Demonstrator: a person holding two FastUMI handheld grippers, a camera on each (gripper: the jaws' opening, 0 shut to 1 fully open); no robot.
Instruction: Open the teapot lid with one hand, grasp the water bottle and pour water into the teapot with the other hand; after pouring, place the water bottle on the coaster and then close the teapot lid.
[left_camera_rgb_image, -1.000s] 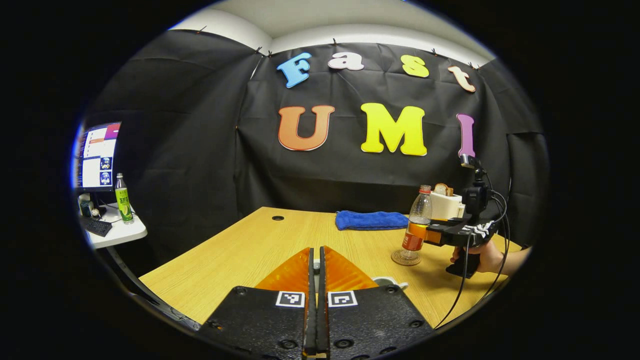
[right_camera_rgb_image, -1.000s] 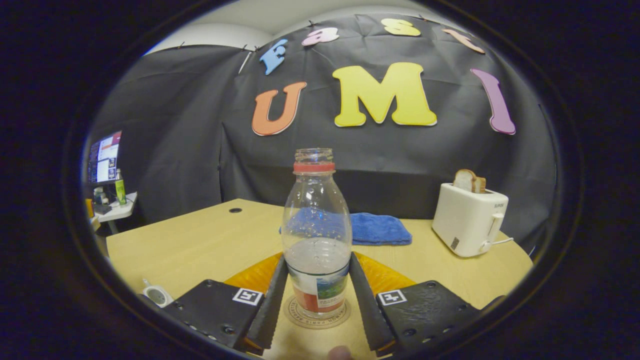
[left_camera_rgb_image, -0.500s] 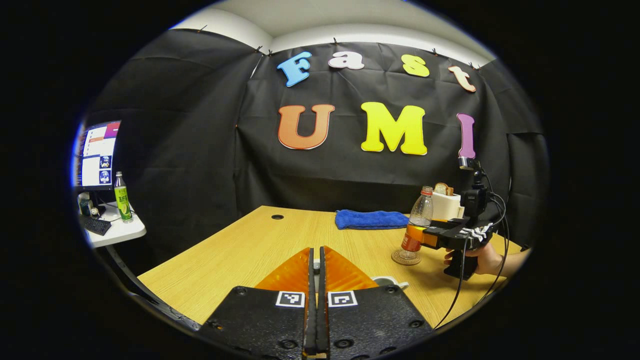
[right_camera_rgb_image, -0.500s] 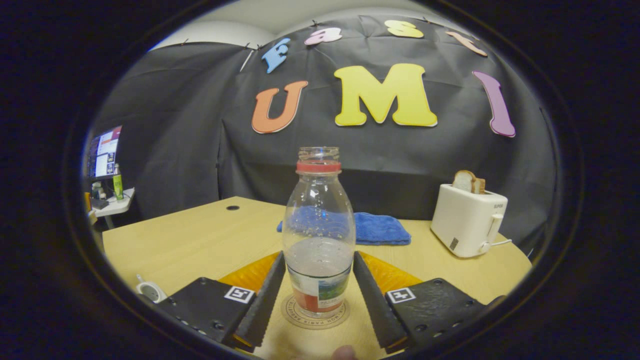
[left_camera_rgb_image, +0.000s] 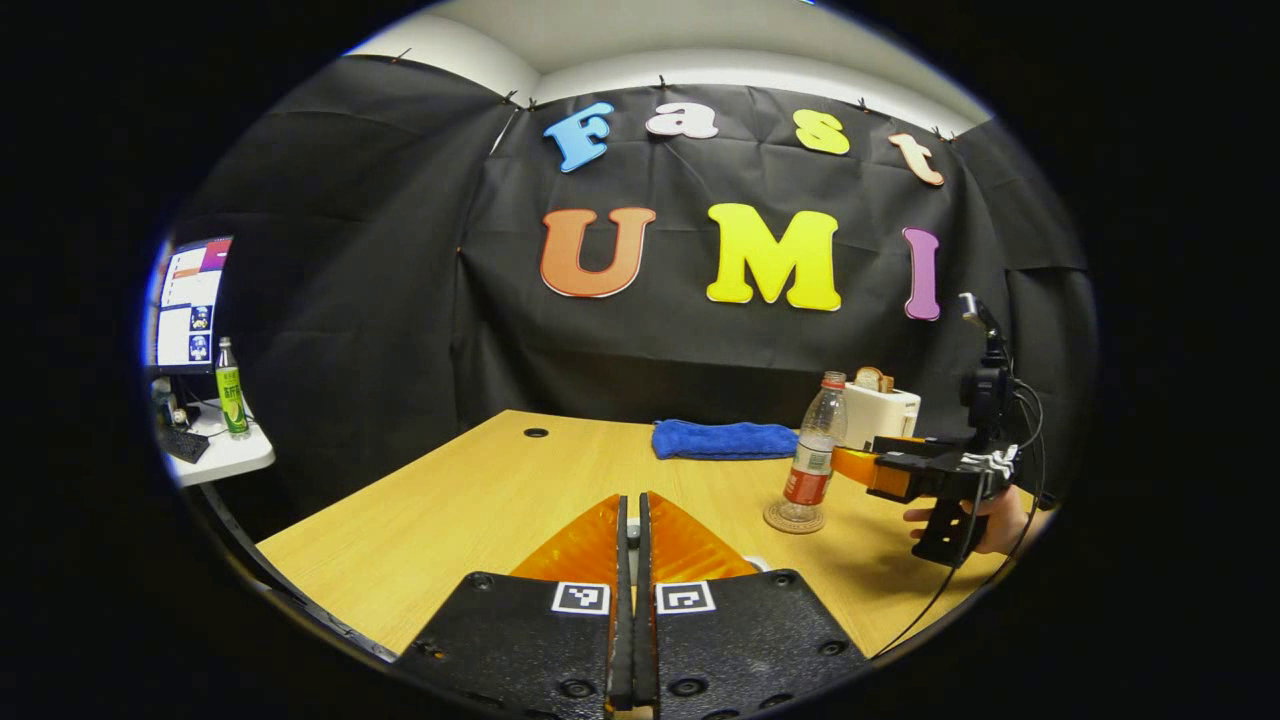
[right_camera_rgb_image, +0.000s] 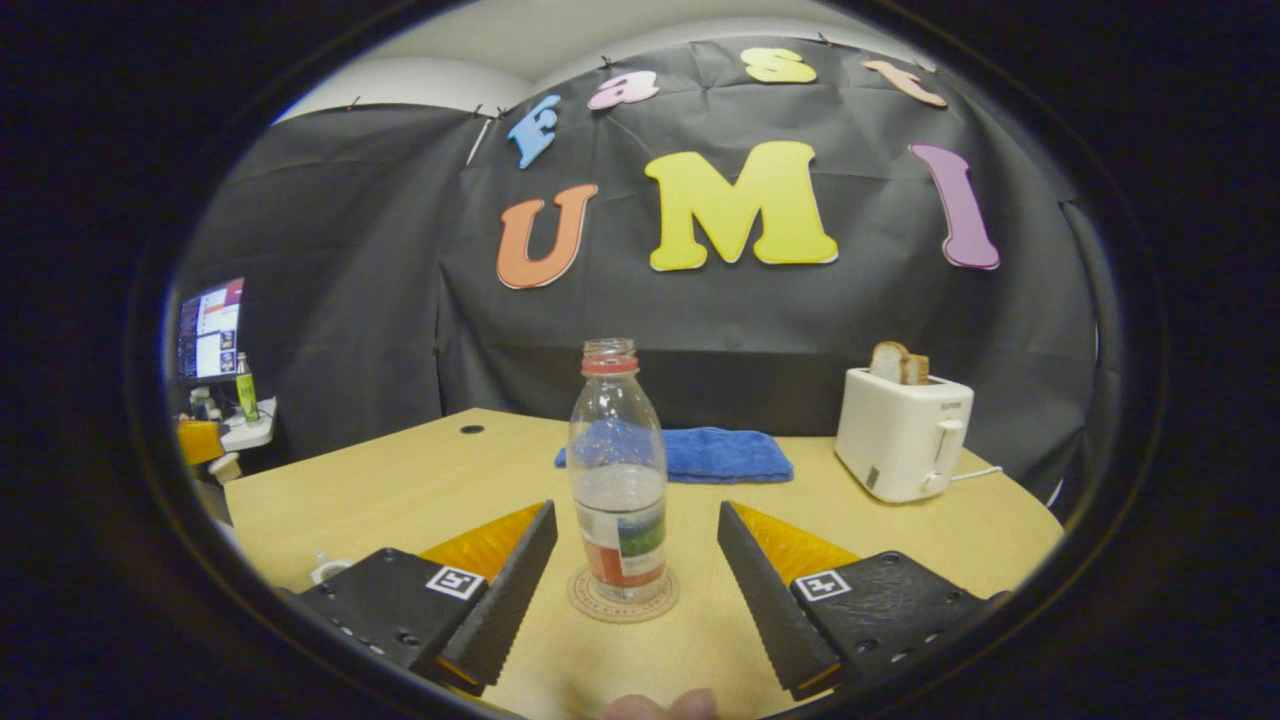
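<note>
Your right gripper (right_camera_rgb_image: 625, 560) has its jaws open, clear of the clear plastic water bottle (right_camera_rgb_image: 618, 480), upright on the round coaster (right_camera_rgb_image: 622, 598), frame centre; left gripper (left_camera_rgb_image: 630, 520) jaws closed, empty.

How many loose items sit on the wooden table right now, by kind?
Clear plastic water bottle with red neck ring: 1
Round coaster under it: 1
Folded blue towel: 1
White toaster holding bread: 1
Total: 4
</note>
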